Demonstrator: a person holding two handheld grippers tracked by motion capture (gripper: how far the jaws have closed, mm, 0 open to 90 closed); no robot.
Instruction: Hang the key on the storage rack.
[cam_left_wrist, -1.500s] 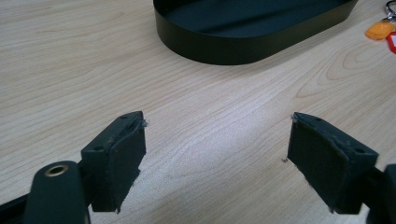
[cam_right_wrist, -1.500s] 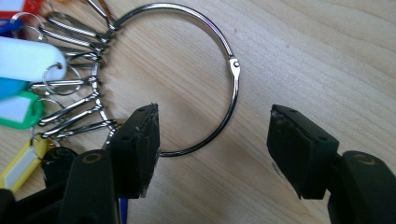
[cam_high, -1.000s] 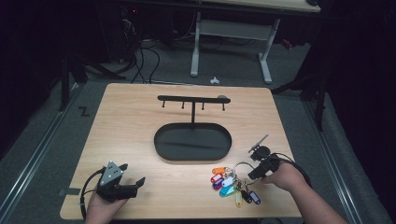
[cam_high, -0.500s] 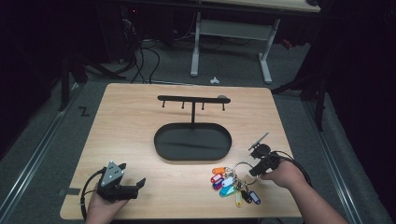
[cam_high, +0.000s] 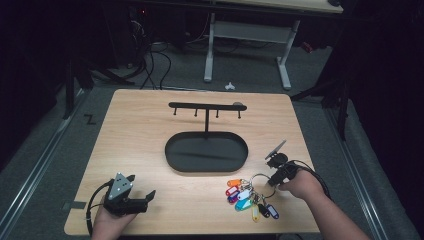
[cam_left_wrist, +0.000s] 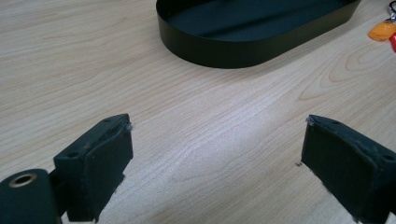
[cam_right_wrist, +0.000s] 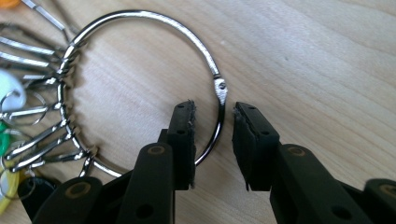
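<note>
Grasping of the key ring (cam_right_wrist: 140, 88) looks like the step in hand: at the lower right of the high view, the right gripper (cam_right_wrist: 214, 140) straddles its wire on the tabletop (cam_high: 150, 130), fingers (cam_right_wrist: 183, 140) slightly apart, not yet pinching. Next likely comes closing, then lifting toward the hook stand (cam_high: 207, 107). The left gripper (cam_high: 137, 192) rests lower left, fingers spread wide, holding nothing.
</note>
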